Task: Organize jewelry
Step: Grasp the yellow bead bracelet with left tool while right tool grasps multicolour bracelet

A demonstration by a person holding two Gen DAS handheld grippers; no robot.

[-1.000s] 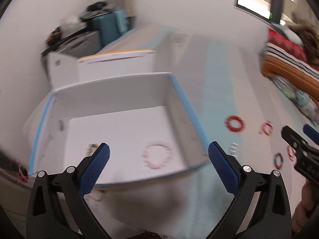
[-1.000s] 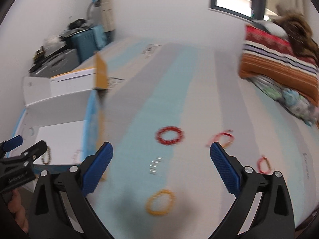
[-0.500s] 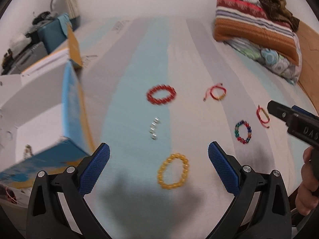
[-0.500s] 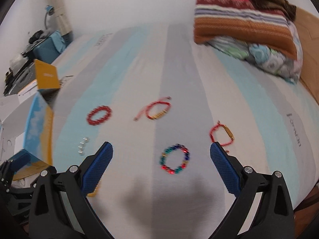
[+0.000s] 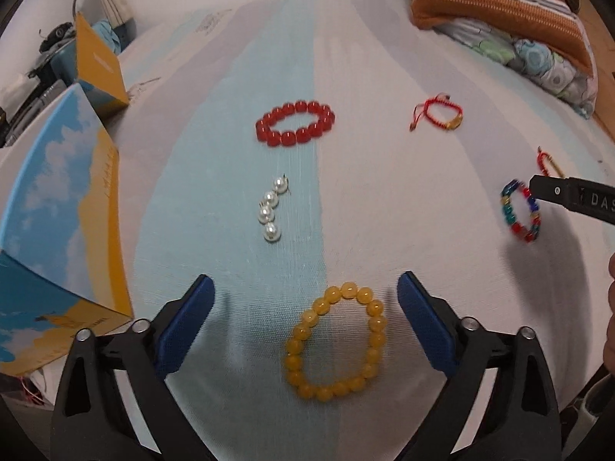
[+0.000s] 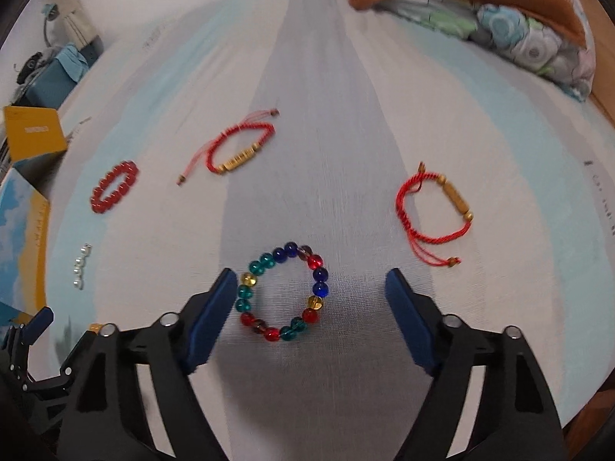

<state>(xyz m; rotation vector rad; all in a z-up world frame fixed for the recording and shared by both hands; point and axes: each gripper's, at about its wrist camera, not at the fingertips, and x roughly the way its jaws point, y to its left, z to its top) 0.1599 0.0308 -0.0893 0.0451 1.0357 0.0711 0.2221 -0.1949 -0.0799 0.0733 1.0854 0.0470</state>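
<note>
My left gripper (image 5: pixel 305 322) is open, low over a yellow bead bracelet (image 5: pixel 335 342) lying between its fingers on the striped bed sheet. My right gripper (image 6: pixel 311 307) is open around a multicolour bead bracelet (image 6: pixel 284 292), which also shows in the left wrist view (image 5: pixel 521 211). A red bead bracelet (image 5: pixel 295 123), a short pearl string (image 5: pixel 271 210) and two red cord bracelets (image 6: pixel 238 150) (image 6: pixel 434 207) lie on the sheet. The blue and orange box (image 5: pixel 57 223) stands at the left.
A striped orange pillow and patterned bedding (image 5: pixel 499 11) lie at the far right. The box's orange flap (image 5: pixel 98 63) stands up at the far left, with clutter (image 6: pixel 50 73) beyond the bed edge. The right gripper's finger (image 5: pixel 569 198) reaches into the left wrist view.
Both grippers swung right, away from the box interior, then dropped lower toward the sheet. The left now frames the yellow bracelet, the right the multicolour bracelet. Both stayed open.
</note>
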